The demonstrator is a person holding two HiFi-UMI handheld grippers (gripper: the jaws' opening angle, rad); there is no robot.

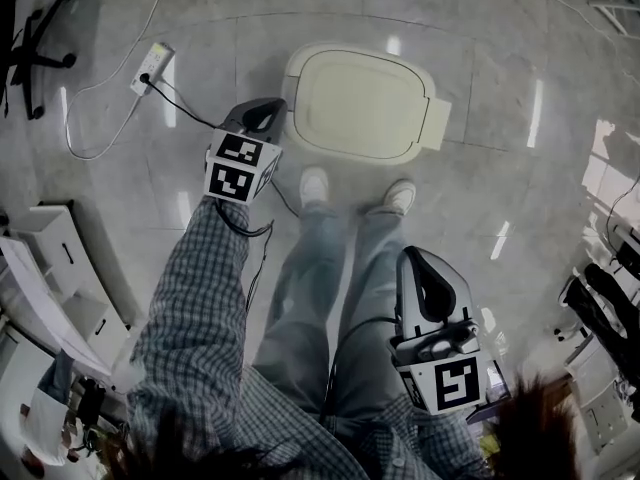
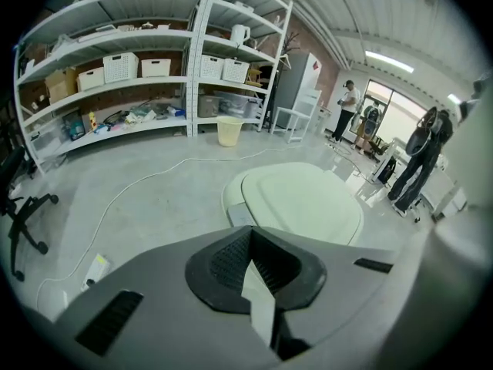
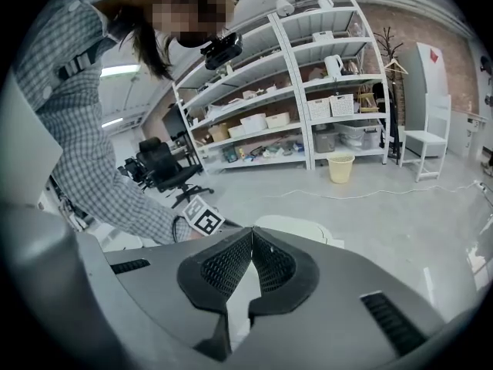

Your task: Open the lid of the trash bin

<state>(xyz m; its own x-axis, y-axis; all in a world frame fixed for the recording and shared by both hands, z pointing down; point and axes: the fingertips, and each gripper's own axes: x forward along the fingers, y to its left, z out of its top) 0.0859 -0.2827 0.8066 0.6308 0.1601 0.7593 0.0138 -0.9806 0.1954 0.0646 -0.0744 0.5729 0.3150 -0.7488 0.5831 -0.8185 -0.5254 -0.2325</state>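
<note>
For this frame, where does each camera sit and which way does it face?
Head view: on the head, steeply down at the shut bin; legs, shoes, left gripper, right gripper show.
Left gripper view: on the left gripper, along its shut jaws at the bin; own body unseen.
Right gripper view: on the right gripper, toward shelves; sleeve shows.
Shared: the bin, in all three.

In the right gripper view, the right hand-held gripper hides most of the trash bin, so only a pale strip of its top shows. In the left gripper view, the left hand-held gripper covers the bin's near edge. In the head view, the picture's left edge cuts off the office chair, and the contents of the shelf baskets are too small to tell.
</note>
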